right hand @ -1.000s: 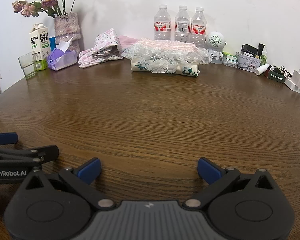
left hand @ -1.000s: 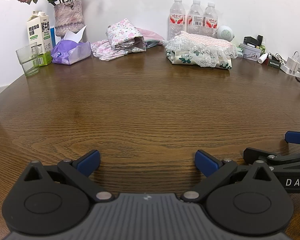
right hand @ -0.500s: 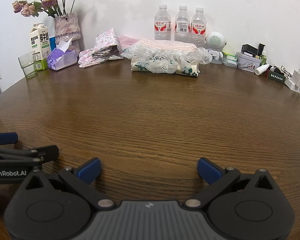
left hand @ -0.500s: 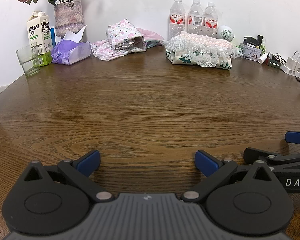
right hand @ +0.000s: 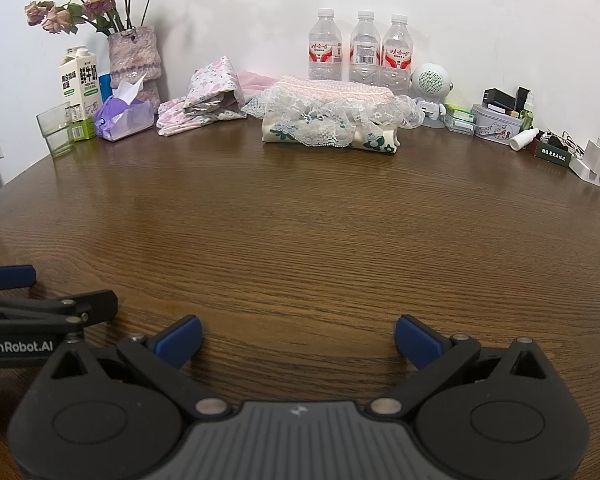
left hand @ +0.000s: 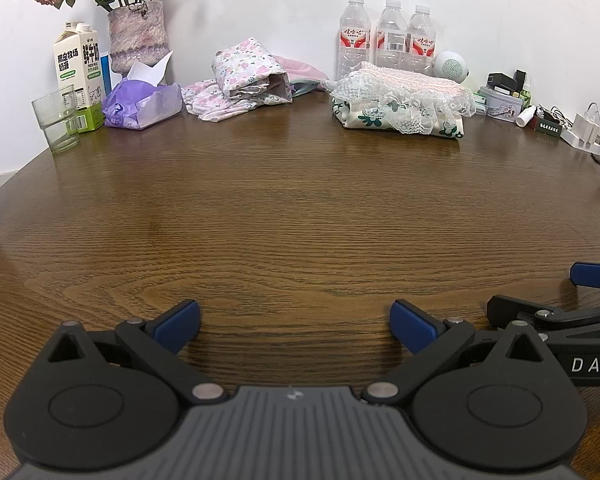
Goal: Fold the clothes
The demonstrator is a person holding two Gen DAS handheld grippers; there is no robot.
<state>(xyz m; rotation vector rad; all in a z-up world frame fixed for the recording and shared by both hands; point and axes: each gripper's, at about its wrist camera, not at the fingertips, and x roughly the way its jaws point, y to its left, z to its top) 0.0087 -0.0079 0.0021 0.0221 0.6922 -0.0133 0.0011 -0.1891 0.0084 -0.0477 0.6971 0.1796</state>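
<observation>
Left wrist view: left gripper point(left hand: 295, 326) low over the wooden table point(left hand: 300, 216), fingers point(left hand: 178, 324) spread wide, nothing between them. Right gripper point(left hand: 580, 300) shows at the right edge, side-on, just beside the left one. Far side of the table by the wall: folded lace-trimmed garment point(left hand: 400, 106) in front of three water bottles point(left hand: 388, 42); left of it a pink floral garment point(left hand: 244, 80), loosely bundled. Further left, purple tissue pack point(left hand: 142, 104), milk carton point(left hand: 78, 76), empty glass point(left hand: 58, 118), vase with dried roses point(left hand: 136, 36). Small white speaker point(left hand: 452, 66) beside the bottles, chargers and small clutter at far right. Both garments well apart from the grippers.

Right wrist view: right gripper point(right hand: 298, 338) also low over the table point(right hand: 320, 232), blue-tipped fingers point(right hand: 416, 340) wide apart and empty. Left gripper point(right hand: 40, 300) at left edge, side-on; a fingertip of the person's hand at the lower left corner. Lace-trimmed garment point(right hand: 332, 120) straight ahead at the far edge, floral garment point(right hand: 208, 98) to its left, touching or overlapping it at the pink edge, cannot tell which. Bottles point(right hand: 360, 48) behind, speaker point(right hand: 432, 84) to the right.
</observation>
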